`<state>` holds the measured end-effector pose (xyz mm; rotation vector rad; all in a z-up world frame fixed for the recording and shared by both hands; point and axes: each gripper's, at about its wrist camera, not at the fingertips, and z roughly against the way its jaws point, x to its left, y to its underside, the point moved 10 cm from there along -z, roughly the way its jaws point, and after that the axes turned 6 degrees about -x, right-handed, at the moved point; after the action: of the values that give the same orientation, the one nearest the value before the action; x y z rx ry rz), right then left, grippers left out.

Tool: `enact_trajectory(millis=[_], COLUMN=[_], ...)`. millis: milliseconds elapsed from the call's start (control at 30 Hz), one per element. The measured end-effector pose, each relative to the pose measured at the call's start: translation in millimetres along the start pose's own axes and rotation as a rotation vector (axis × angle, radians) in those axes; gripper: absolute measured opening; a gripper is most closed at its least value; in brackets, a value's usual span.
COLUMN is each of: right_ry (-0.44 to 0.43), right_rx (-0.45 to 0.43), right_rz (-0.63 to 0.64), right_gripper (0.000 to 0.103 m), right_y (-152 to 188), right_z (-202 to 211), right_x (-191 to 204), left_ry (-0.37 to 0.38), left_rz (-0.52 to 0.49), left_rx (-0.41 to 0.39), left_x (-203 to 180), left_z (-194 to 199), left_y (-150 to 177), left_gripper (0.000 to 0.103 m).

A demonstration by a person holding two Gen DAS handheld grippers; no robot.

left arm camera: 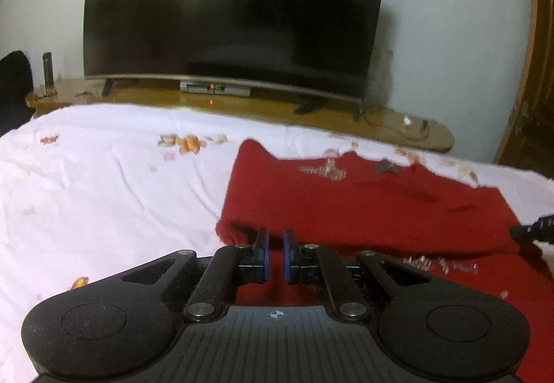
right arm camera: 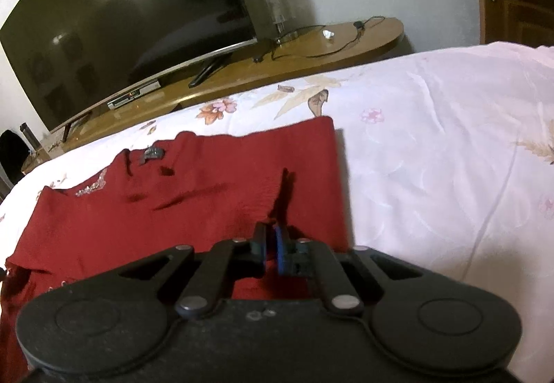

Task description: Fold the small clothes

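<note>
Nearest, the left hand-held gripper [left arm camera: 275,253] sits low over the near edge of the red garment [left arm camera: 363,203], its blue-padded fingers [left arm camera: 265,255] drawn close with a narrow gap between them; red cloth shows behind and below the gap, but whether any fabric is pinched there I cannot tell. The right hand-held gripper [right arm camera: 271,249] has its fingers almost touching, and a dark ridge of cloth rises just ahead of the tips, so it looks clenched on a pleat of the red garment [right arm camera: 207,182], though the contact itself is hidden.

The garment lies flat on the white floral bed sheet [left arm camera: 104,192], already folded into a rough rectangle, neckline and sequin trim [left arm camera: 323,172] towards the far side. Its long axis runs left to right across both views, with the near hem directly under both grippers. The left one is at the garment's left corner, the right one near its right edge, so neither is clearly closer.

The coming fold probably carries the near hem away towards the neckline.

Beyond the bed stand a wooden surface [left arm camera: 242,102] and a dark television [left arm camera: 235,9].
</note>
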<state>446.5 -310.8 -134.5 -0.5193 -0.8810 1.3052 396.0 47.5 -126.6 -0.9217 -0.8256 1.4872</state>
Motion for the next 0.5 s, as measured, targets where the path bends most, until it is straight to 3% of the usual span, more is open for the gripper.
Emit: enact_trajectory(millis=[33,67,167,267,300,367,433,500], right_ry=[-0.005,-0.01,-0.016,-0.017,-0.017,-0.017,-0.012,-0.004], right_rx=[0.004,0.007,0.013,0.015,0.015,0.015,0.013,0.007], right_rz=[-0.007,-0.011,-0.013,-0.025,-0.03,-0.041,-0.031,-0.013], right_gripper=[0.015,0.02,0.023,0.023,0.023,0.02,0.013,0.008], right_y=[0.7,1.3,1.8,2.3,2.6,2.8,2.7,2.3], right_z=[-0.2,0.0,0.4,-0.1,-0.8,-1.5,-1.9,-1.5], right_x=[0.2,0.8,2.7,1.9,1.2,0.4,0.7,0.3], left_ry=[-0.007,-0.011,0.046,0.052,0.054,0.008,-0.011,-0.011], left_rz=[0.005,0.004,-0.045,-0.088,-0.076,-0.049,0.021,0.024], left_rx=[0.016,0.016,0.007,0.048,0.066,0.131,0.128,0.116], left_x=[1.3,2.1,-10.7,-16.7,-13.7,2.2,17.3,15.2], left_z=[-1.9,-3.1,-4.6,-21.5,-27.6,-43.2,-44.6,-41.9], left_y=[3.2,3.6,3.4,6.8,9.0,18.2,16.2,9.1], left_gripper=[0.05,0.076,0.073,0.055,0.052,0.034,0.029,0.029])
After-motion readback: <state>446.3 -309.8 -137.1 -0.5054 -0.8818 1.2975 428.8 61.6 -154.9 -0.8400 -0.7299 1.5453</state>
